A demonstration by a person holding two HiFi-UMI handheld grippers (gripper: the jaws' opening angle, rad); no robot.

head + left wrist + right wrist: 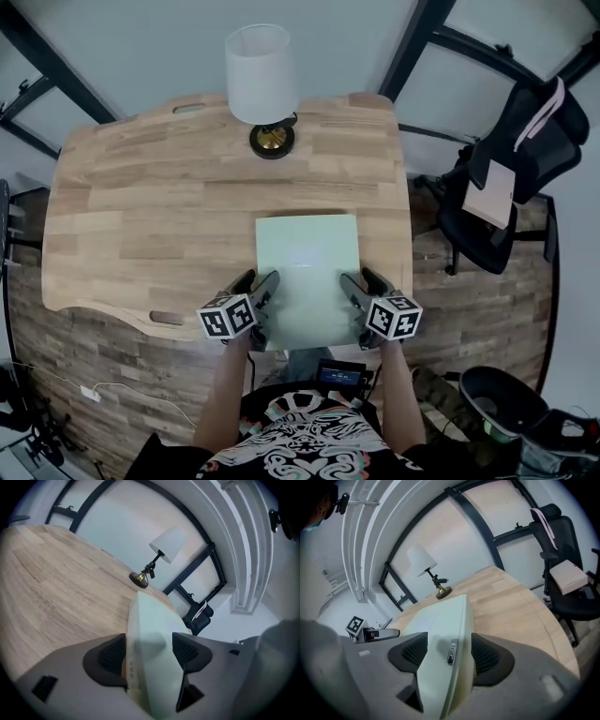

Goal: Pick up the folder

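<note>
A pale green folder point(307, 272) lies flat on the wooden table point(141, 206), and its near end juts over the front edge. My left gripper point(255, 281) is at the folder's near left corner and my right gripper point(362, 281) at its near right corner. In the left gripper view the folder point(150, 620) runs between the wide-spread pads of the left gripper point(149, 651), which stand open around its edge. The right gripper view shows the same: the folder point(445, 634), with a small metal label, passes between the open pads of the right gripper point(444, 651).
A white-shaded lamp point(261, 84) on a brass base stands at the table's far edge. A black office chair point(511, 178) with a pale box on its seat is to the right of the table. Wood-look floor surrounds the table.
</note>
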